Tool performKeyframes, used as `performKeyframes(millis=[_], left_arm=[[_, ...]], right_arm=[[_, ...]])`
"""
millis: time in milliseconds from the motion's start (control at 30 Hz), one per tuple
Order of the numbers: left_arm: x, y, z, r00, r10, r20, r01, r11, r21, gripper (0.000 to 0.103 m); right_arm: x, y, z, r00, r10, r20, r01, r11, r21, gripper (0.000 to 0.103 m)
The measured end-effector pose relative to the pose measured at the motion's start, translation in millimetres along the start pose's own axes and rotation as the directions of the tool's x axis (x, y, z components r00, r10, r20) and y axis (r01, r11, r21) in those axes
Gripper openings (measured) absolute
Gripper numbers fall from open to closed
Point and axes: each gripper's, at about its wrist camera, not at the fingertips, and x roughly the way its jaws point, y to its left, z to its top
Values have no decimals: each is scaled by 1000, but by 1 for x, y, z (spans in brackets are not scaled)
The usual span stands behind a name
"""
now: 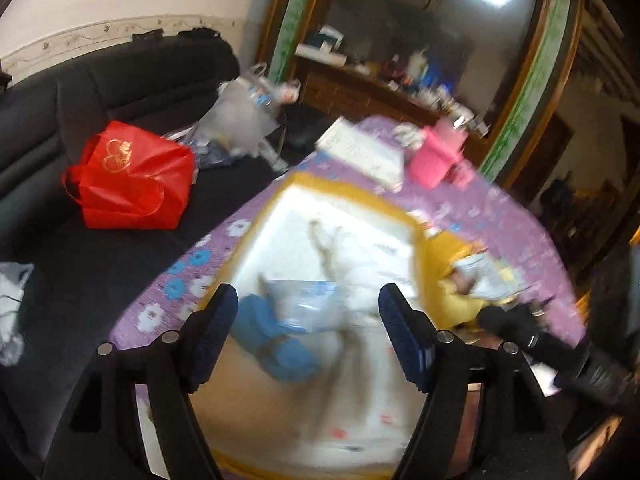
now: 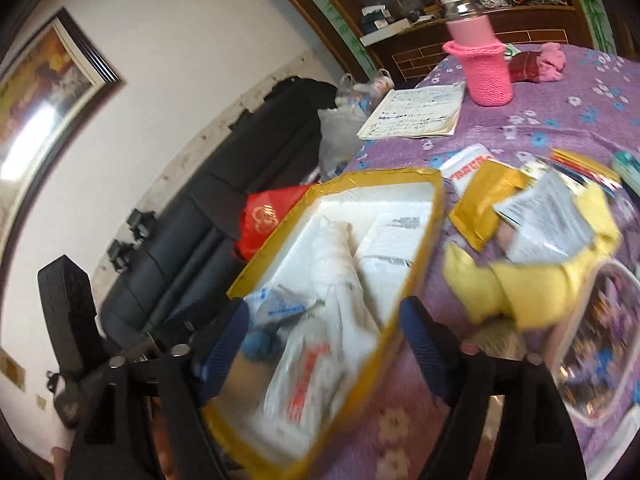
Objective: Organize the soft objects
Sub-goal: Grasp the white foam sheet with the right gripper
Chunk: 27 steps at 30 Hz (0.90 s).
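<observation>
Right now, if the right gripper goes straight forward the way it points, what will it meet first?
Probably the soft white bags lying in the yellow-edged box. The right gripper stands open and empty just above them. The picture is blurred, so depth is uncertain.

1. Your left gripper [image 1: 308,332] tips forward and downward, its two dark blue pads spread wide apart with nothing pressed between them.
2. Its black finger arms fan out from the bottom of the left wrist view, both pivot pins showing.
3. Your right gripper [image 2: 324,344] also angles downward, jaws standing wide, pads clear of any grip.
4. In the left wrist view, the right gripper's black body reaches in from the lower right edge.
5. In the right wrist view, part of the left gripper shows as a black shape at the left edge.
</observation>
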Motion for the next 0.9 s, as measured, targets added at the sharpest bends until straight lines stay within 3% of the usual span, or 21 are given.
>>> performKeyframes(millis=[100,300,467,600,767,900], left_arm=[[-11,-30,-10,996,-81,-32,83,994,66,73],[-18,-106,-46,985,-139,-106,160,960,231,73],[-21,-138,-67,973,-156,-169,197,945,262,73],[-26,-156,-81,967,-155,-203,209,937,279,73],[-27,-180,-95,958,-161,-239,232,922,309,73],[-27,-194,-109,952,-161,-262,247,908,339,73]], right_arm=[[-24,-8,-22,1000,13,1,-13,1000,11,90],[-66,-20,-61,1000,3,0,-3,1000,25,90],[-105,-43,-82,998,-27,49,25,999,33,89],[-139,-84,-97,995,-25,98,16,995,99,89],[-182,-127,-108,980,-127,156,100,981,169,89],[-194,-150,-103,962,-229,148,193,955,224,89]])
